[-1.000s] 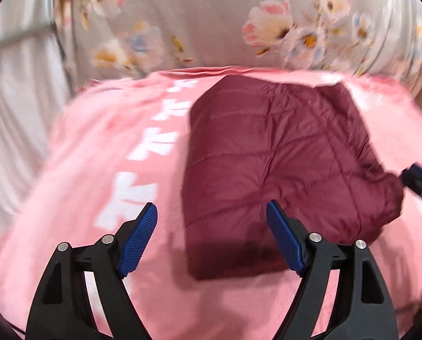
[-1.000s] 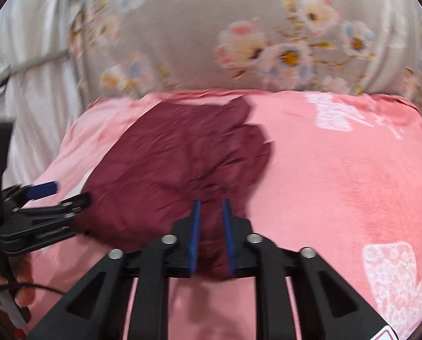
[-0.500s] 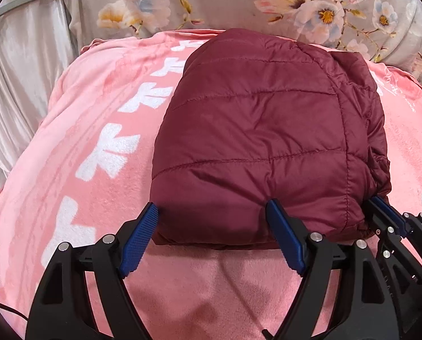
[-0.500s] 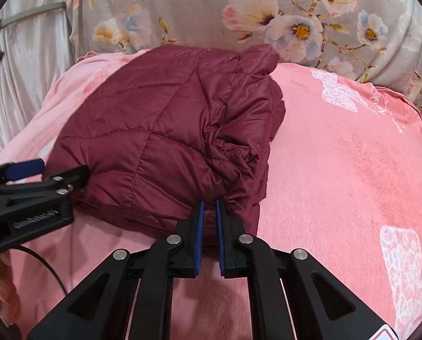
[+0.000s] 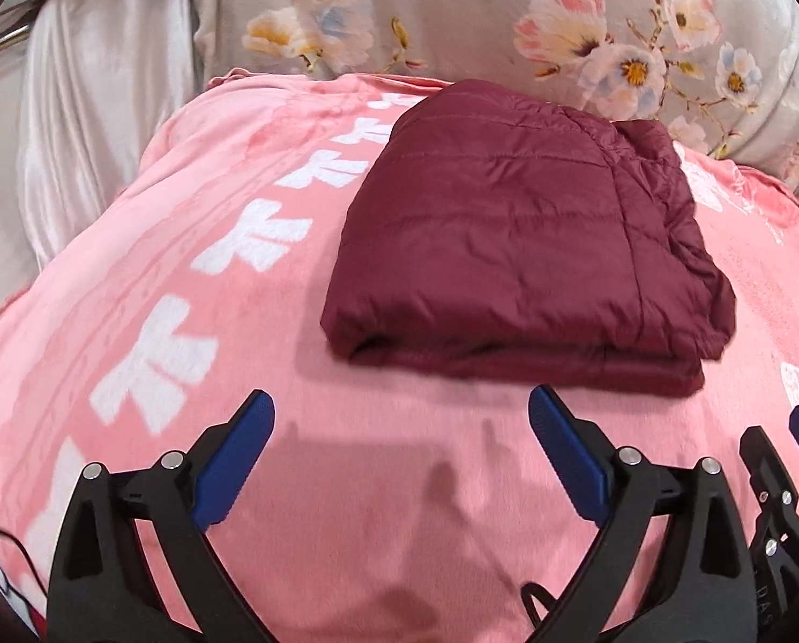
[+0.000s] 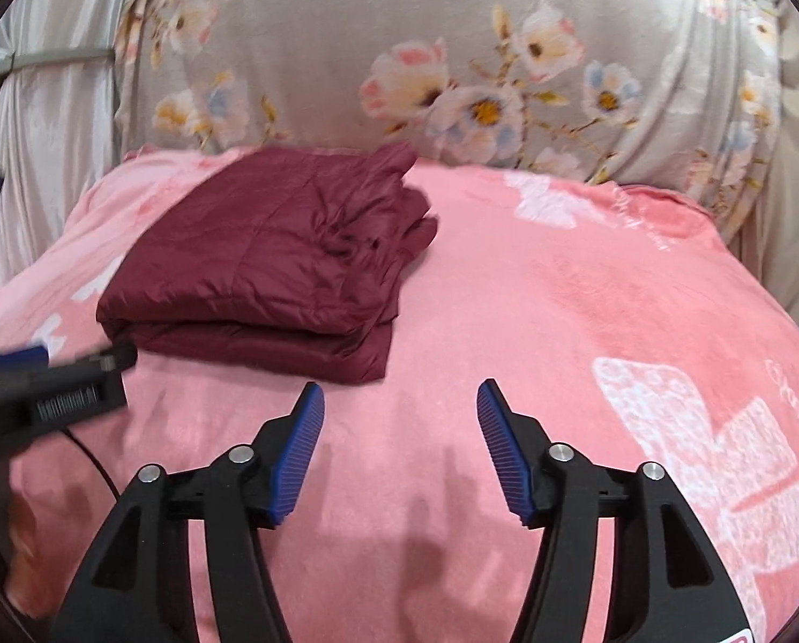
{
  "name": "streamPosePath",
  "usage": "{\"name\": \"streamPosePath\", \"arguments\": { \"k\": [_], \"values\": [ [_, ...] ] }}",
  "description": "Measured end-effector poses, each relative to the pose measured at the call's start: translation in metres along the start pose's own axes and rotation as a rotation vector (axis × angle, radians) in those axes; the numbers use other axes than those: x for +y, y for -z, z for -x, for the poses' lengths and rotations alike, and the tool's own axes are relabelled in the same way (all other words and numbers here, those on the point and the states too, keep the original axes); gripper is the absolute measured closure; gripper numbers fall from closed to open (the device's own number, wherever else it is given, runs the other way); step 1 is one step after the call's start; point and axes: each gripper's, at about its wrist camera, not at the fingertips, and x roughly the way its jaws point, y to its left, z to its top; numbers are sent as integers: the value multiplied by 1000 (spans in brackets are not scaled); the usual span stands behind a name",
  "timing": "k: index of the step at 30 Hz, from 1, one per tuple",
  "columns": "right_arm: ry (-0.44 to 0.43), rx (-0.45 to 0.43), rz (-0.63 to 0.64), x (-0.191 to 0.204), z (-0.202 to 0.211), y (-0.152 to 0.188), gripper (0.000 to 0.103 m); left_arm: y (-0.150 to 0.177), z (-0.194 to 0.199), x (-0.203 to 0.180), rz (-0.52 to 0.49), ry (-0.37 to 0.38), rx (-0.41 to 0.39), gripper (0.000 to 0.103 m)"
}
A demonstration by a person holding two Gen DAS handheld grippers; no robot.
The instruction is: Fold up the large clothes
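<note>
The maroon jacket (image 5: 512, 246) lies folded in a compact stack on the bed (image 5: 399, 482), seemingly done, left claw (image 5: 399, 455) and right claw (image 6: 399, 445) having just opened, both empty

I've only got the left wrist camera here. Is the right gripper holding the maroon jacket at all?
Observer: No. The right gripper is open; its fingers have just been opening, with only pink blanket between them. The jacket lies ahead of them.
Operator: How tidy is the jacket's right side?
Observer: Rumpled. Seen from the right wrist, the right edge is bunched, uneven layers, with the far corner poking up.
</note>
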Motion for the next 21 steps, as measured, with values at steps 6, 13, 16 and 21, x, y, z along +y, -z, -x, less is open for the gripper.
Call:
{"name": "streamPosePath", "arguments": {
  "k": [6,13,16,21],
  "values": [
    [7,-18,40,9,10,7,36,28,10,-4,40,-41,-68,9],
    [13,9,23,9,7,10,36,30,20,-10,16,-58,-126,9],
    [12,9,19,9,6,11,36,31,21,-13,8,-65,-130,9],
    [12,15,18,9,6,11,36,32,22,-14,8,-63,-137,9]
  ]
}}
